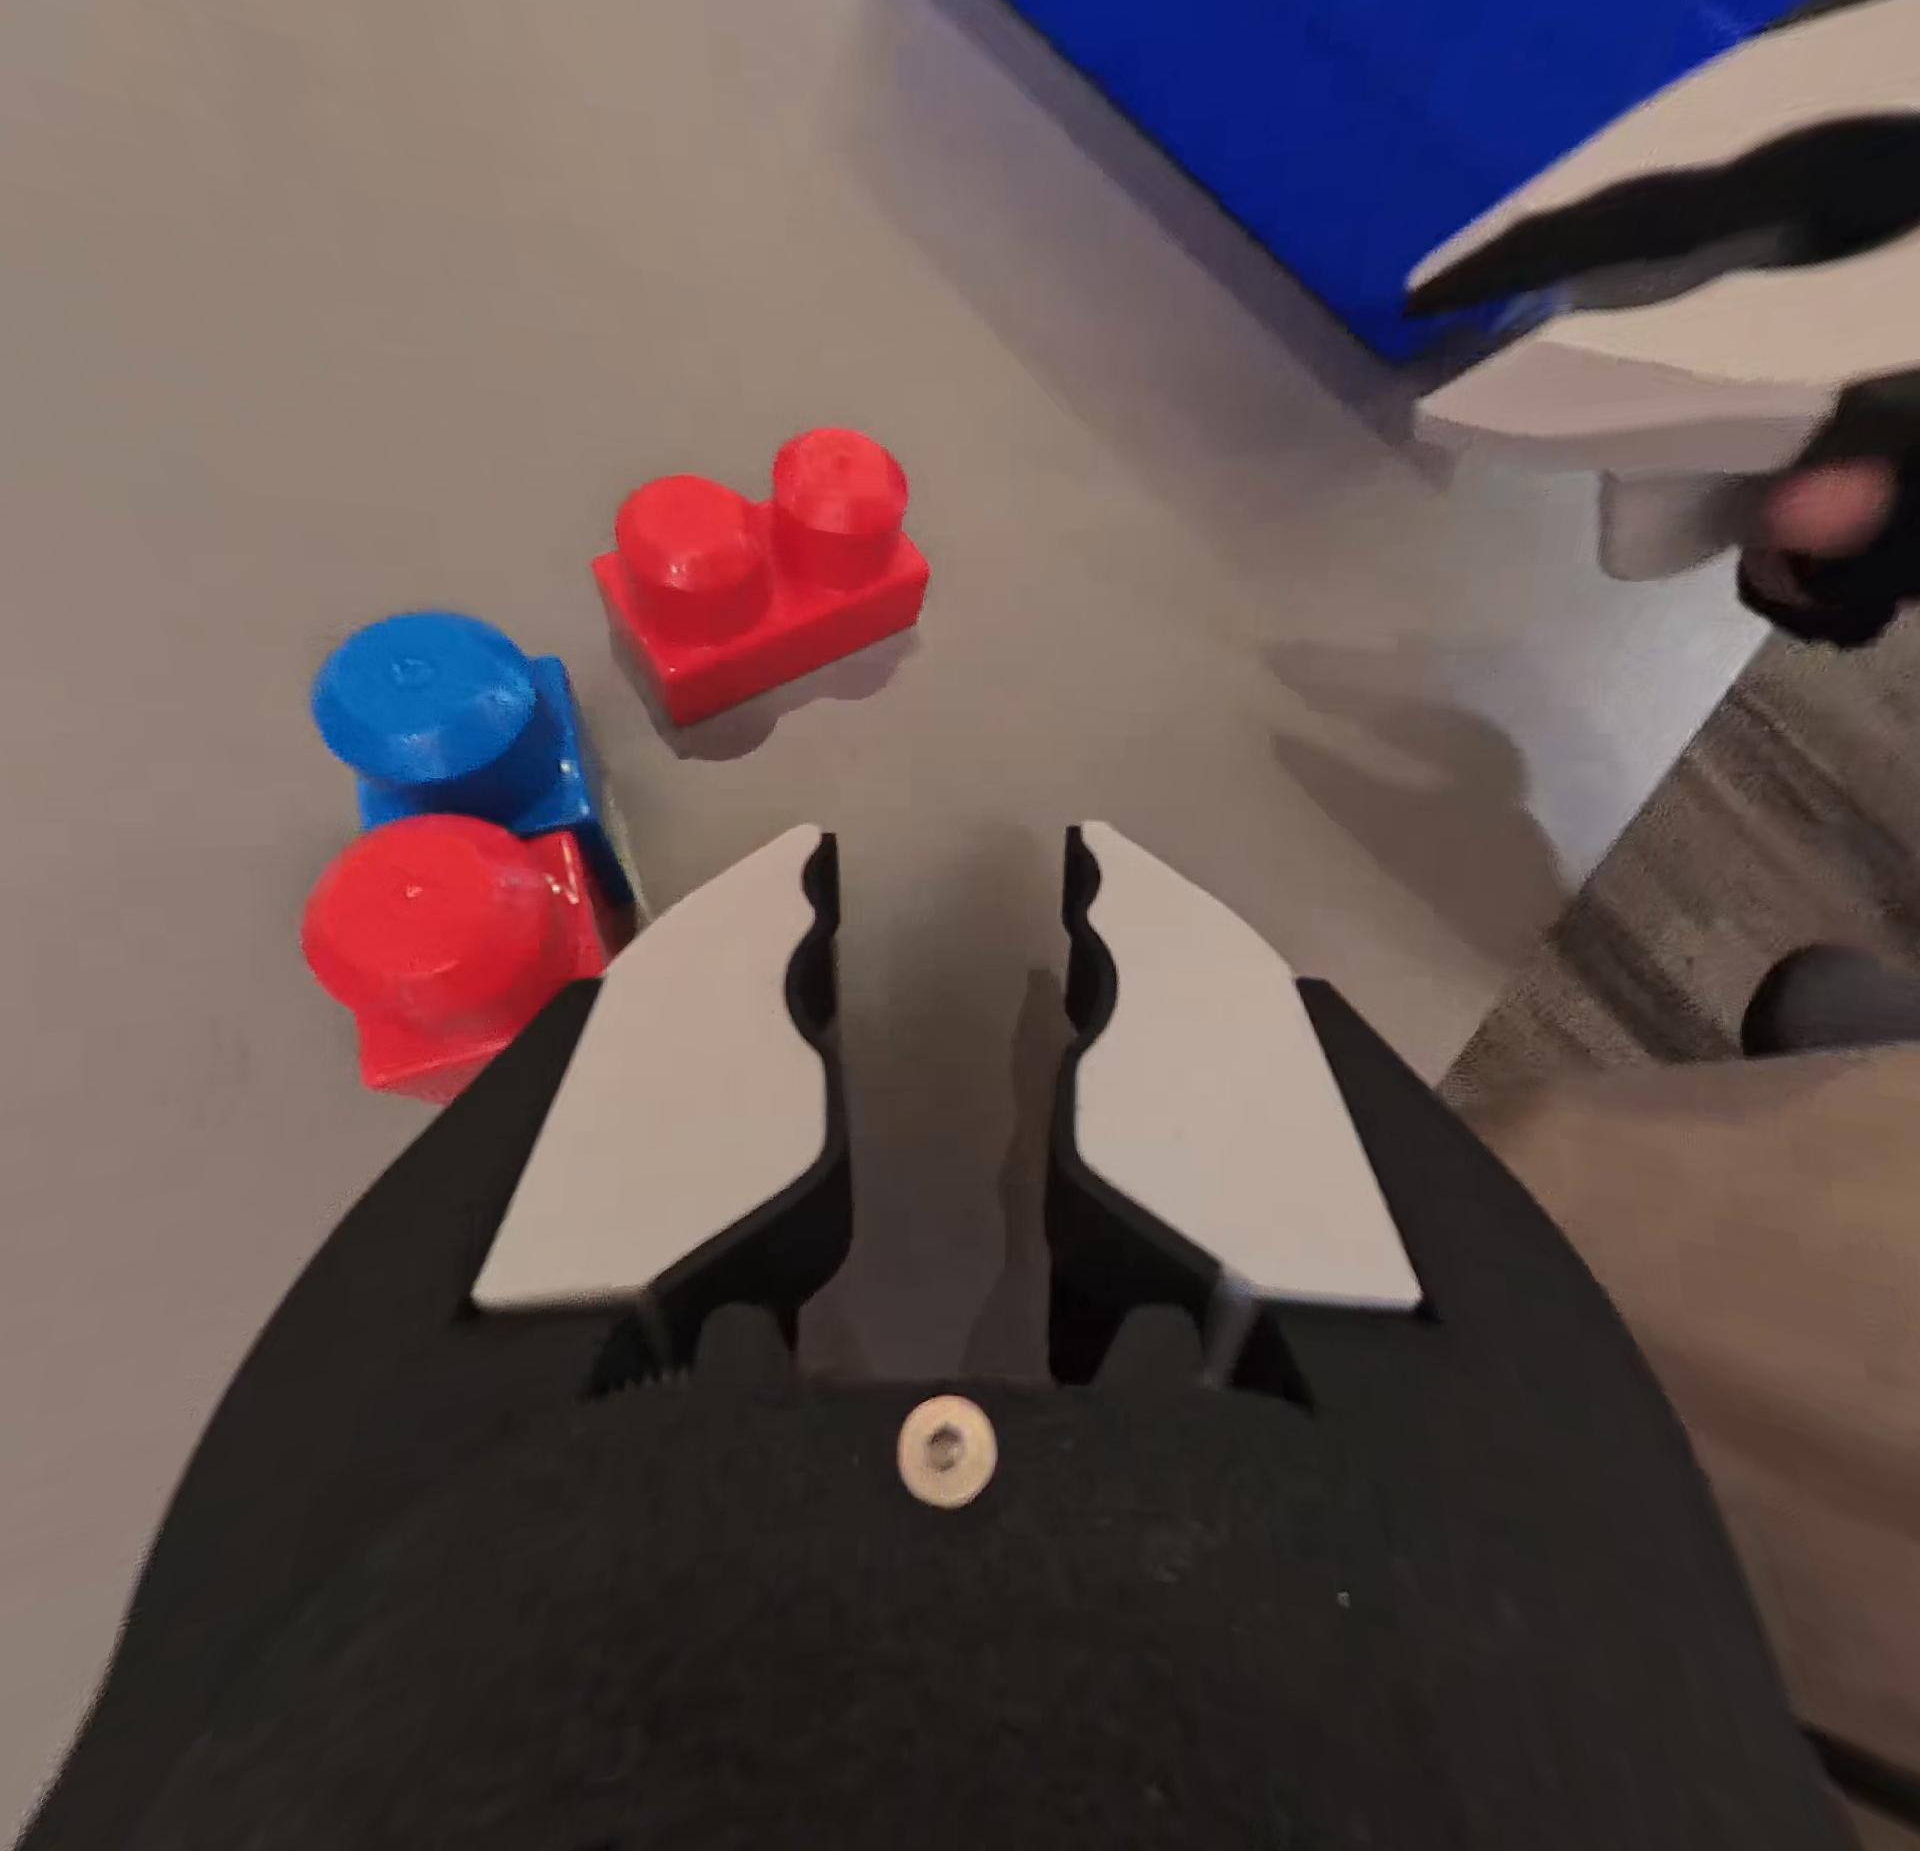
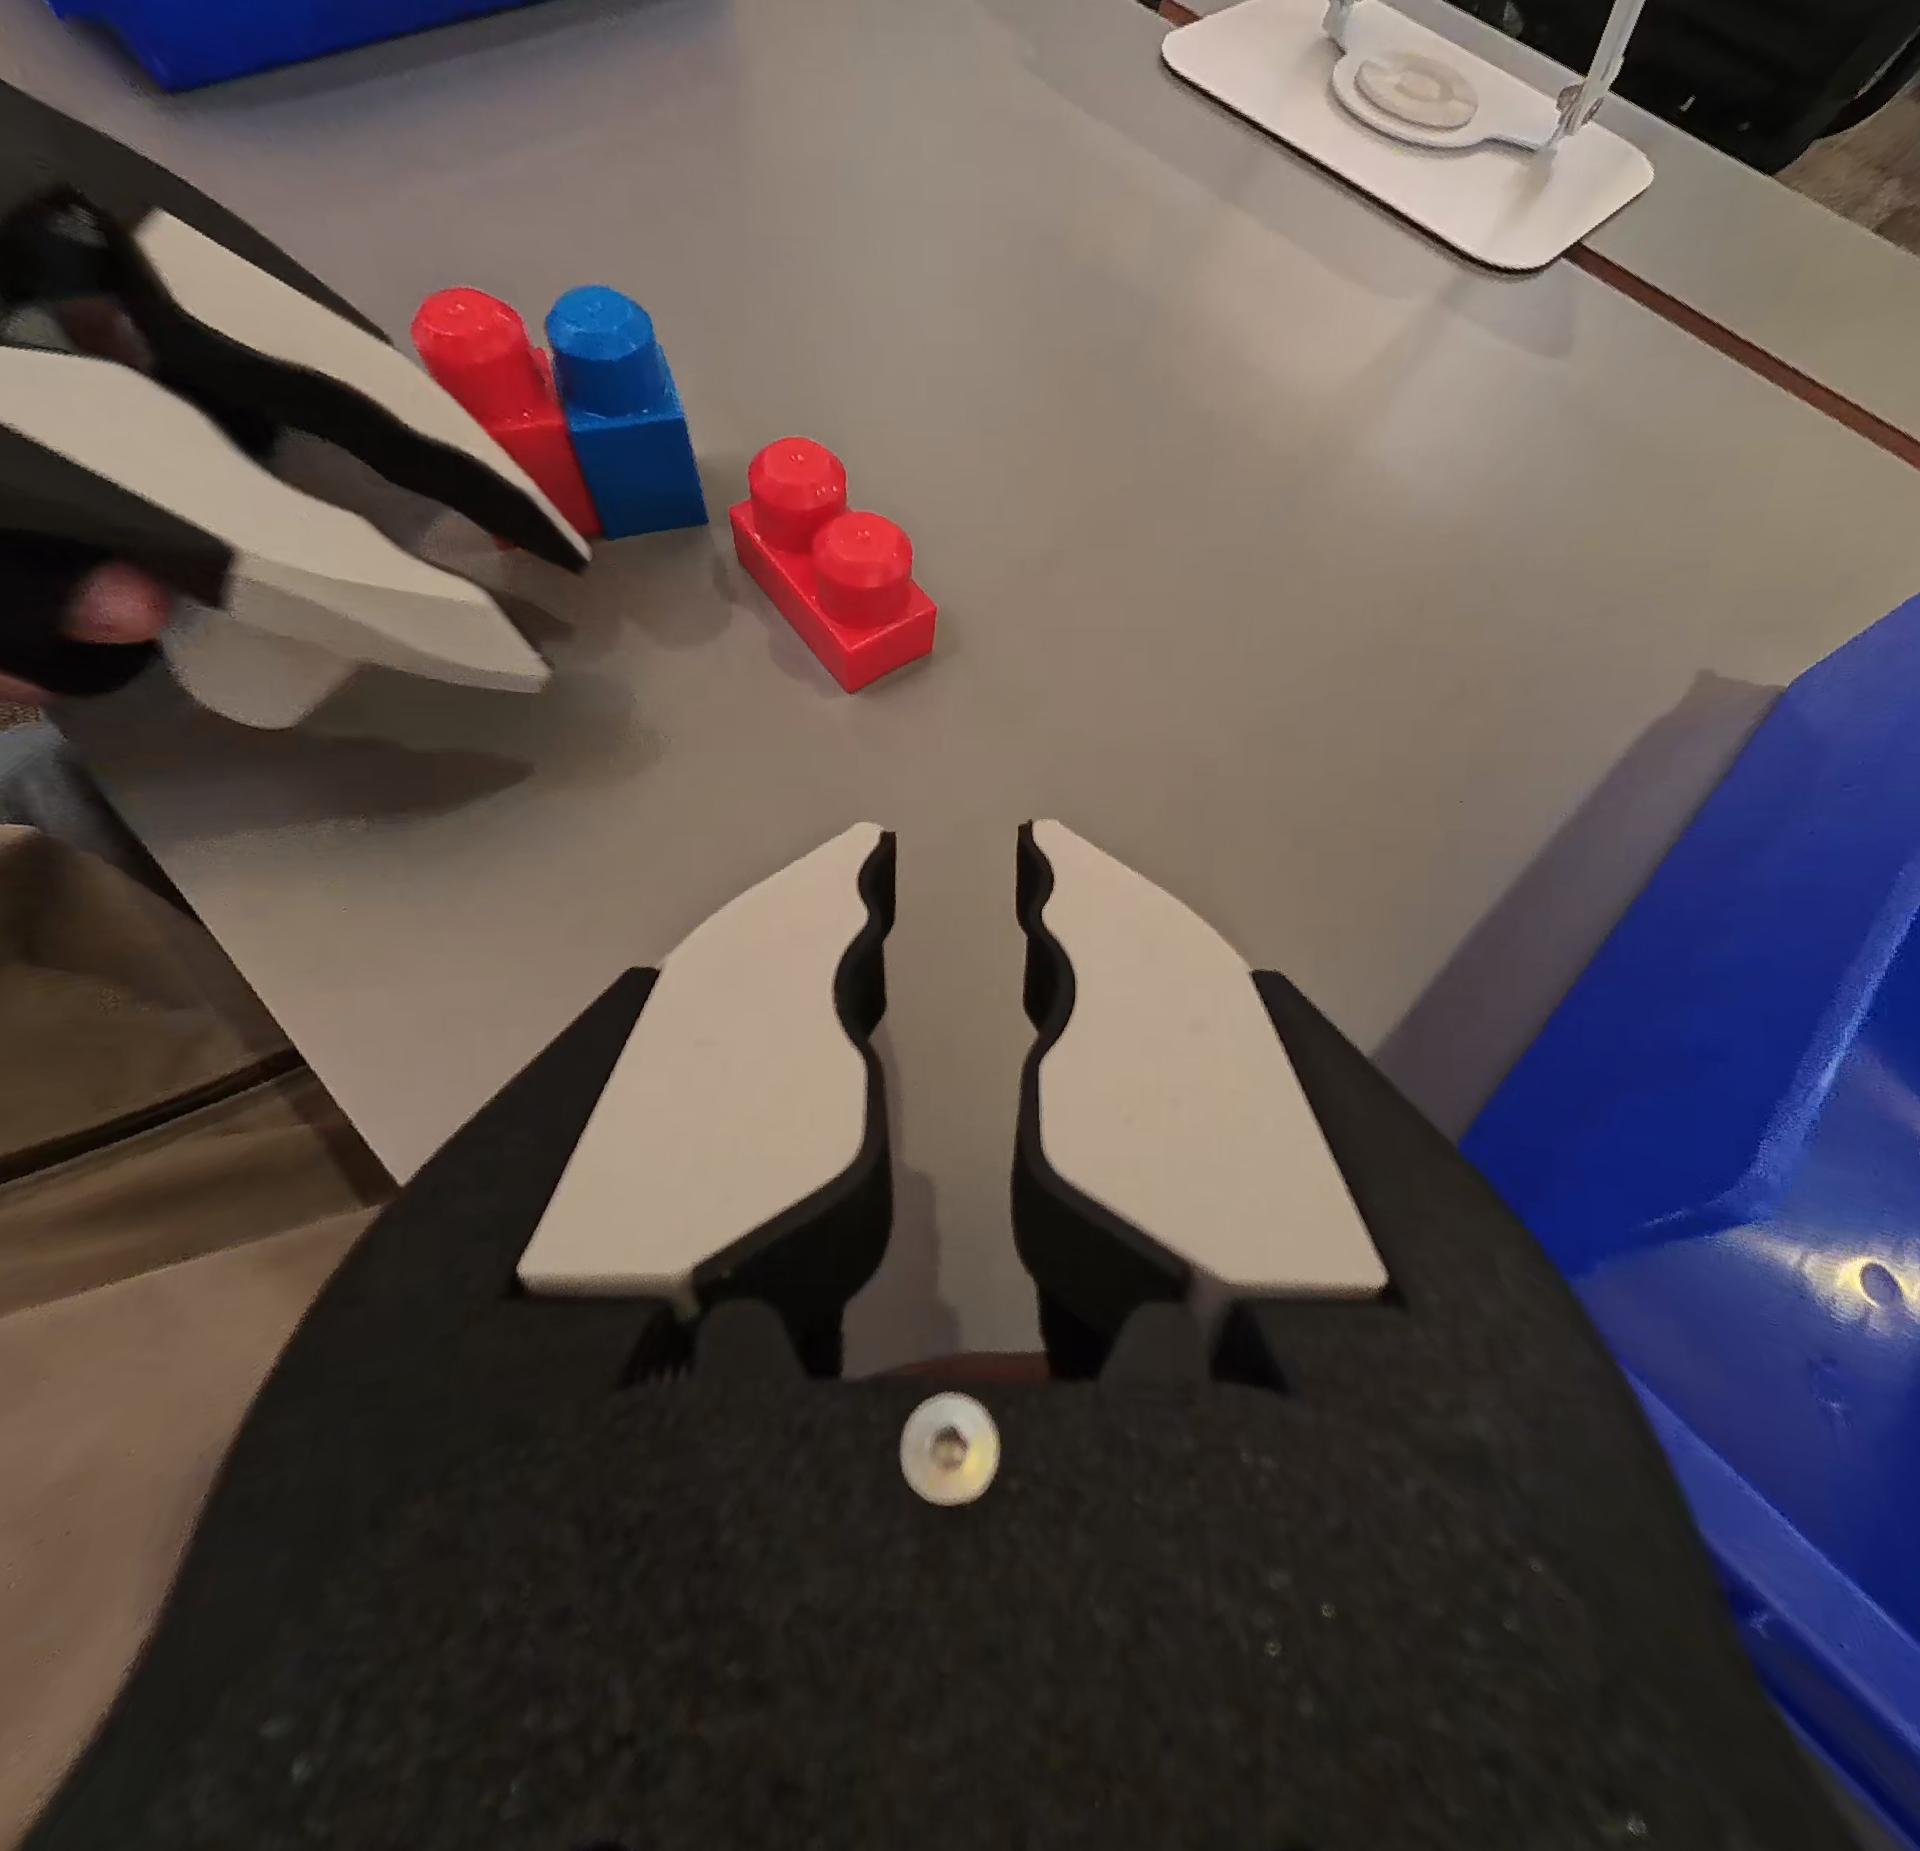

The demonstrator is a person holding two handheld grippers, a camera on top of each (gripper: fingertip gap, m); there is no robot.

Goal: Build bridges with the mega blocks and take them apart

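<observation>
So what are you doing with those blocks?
A person holds a gripper in each hand over a grey table. Both the left gripper and the right gripper are open and hold nothing. A red single-stud block and a blue block stand side by side, with a red two-stud block lying apart. No bridge stands yet.

Glossy plastic blocks (image 2: 831,565) — matt grey table (image 2: 1039,347)
</observation>
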